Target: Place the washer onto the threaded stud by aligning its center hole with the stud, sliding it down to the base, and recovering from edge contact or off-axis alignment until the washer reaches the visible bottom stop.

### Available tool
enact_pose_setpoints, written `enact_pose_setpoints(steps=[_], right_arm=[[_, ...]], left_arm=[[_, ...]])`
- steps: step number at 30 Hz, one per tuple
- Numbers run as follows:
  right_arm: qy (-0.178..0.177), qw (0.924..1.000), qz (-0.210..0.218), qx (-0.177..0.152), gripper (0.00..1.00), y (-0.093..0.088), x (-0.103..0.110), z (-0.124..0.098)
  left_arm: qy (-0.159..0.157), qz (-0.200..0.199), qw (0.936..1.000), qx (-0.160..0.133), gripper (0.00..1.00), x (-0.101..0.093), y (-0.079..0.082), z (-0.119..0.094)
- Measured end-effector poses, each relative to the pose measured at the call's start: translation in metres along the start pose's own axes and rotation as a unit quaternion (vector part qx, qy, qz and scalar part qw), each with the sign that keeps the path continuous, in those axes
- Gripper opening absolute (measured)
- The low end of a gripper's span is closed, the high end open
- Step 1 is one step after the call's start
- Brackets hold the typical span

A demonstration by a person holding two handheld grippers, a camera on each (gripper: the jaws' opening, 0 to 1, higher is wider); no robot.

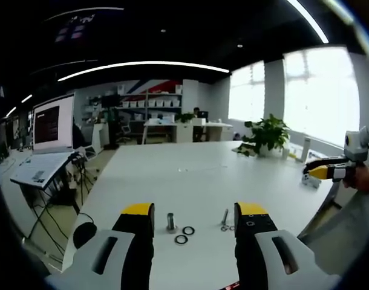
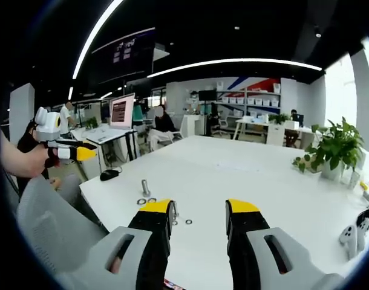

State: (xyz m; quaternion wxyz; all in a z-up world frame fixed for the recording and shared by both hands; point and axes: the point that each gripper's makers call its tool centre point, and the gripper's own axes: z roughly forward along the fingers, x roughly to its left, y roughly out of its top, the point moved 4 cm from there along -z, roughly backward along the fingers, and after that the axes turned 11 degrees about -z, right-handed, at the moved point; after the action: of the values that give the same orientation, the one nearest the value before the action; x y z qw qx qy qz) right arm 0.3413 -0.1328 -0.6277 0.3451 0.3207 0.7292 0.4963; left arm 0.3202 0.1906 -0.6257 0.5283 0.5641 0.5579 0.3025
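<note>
washers [image 1: 184,235] on table, between open left gripper [image 1: 194,212] fingers

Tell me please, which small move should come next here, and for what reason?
Probably lower the left tool toward one loose washer and close on it. Both tools are open and hold nothing, the right tool too, and two washers lie flat on the white table beside the upright threaded stud, none on it yet.

Threads on the upright stud [image 1: 170,222] and tiny washers [image 1: 184,235] too small for detail.
</note>
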Motion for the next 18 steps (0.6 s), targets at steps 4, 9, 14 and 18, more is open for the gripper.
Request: enact_pose_setpoints(steps=[4, 9, 14, 18], right_arm=[[0.036, 0.9987, -0.034, -0.009, 0.37, 0.011, 0.017, 0.007], [0.071, 0.9958, -0.057, -0.001, 0.38, 0.012, 0.031, 0.012], [0.076, 0.9959, -0.047, 0.008, 0.38, 0.008, 0.029, 0.014], [0.065, 0.9971, -0.041, 0.003, 0.38, 0.011, 0.021, 0.016]], left_arm=[[-0.006, 0.003, 1.0000, 0.001, 0.52, -0.002, 0.001, 0.002], [-0.009, 0.007, 0.9999, 0.001, 0.52, -0.004, 0.001, 0.002], [-0.010, 0.002, 0.9999, -0.001, 0.52, -0.003, 0.002, 0.002], [-0.011, -0.002, 0.9999, -0.009, 0.52, -0.003, 0.005, 0.002]])
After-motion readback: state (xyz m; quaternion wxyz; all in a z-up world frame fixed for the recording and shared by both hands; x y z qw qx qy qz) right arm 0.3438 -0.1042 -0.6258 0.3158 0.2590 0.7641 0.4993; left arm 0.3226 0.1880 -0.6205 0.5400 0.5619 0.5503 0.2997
